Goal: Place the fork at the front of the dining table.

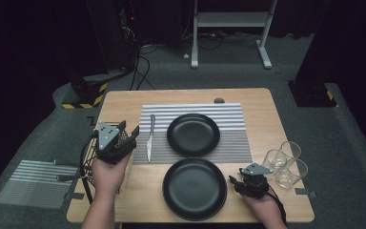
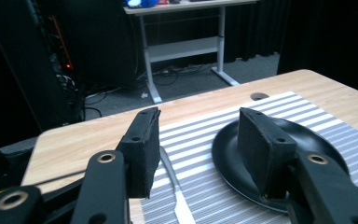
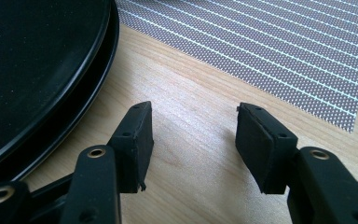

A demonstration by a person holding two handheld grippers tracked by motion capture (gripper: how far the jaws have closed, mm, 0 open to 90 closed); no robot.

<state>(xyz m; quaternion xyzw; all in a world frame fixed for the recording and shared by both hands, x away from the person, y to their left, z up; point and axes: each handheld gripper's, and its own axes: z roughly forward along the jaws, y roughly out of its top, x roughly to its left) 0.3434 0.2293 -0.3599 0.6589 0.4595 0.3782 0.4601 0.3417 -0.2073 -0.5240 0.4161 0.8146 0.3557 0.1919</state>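
Two black plates lie on the wooden table point(image 1: 124, 102). The far plate point(image 1: 193, 134) rests on a grey striped placemat point(image 1: 228, 114), and the near plate point(image 1: 194, 188) sits on bare wood. A silver knife point(image 1: 149, 138) lies on the mat's left edge. My left gripper point(image 1: 131, 133) hovers just left of the knife, open and empty. In the left gripper view its jaws point(image 2: 198, 126) frame the knife point(image 2: 175, 191) and the far plate point(image 2: 228, 149). My right gripper point(image 1: 232, 183) rests low beside the near plate's right rim, open with bare wood between its jaws point(image 3: 193, 116). The plate's rim point(image 3: 37, 60) lies to its left.
Three clear glasses point(image 1: 286, 162) stand close together at the table's right edge, just beyond my right hand. A second striped mat point(image 1: 33, 183) lies on the floor to the left. A small round grommet point(image 1: 218, 100) sits at the table's far edge.
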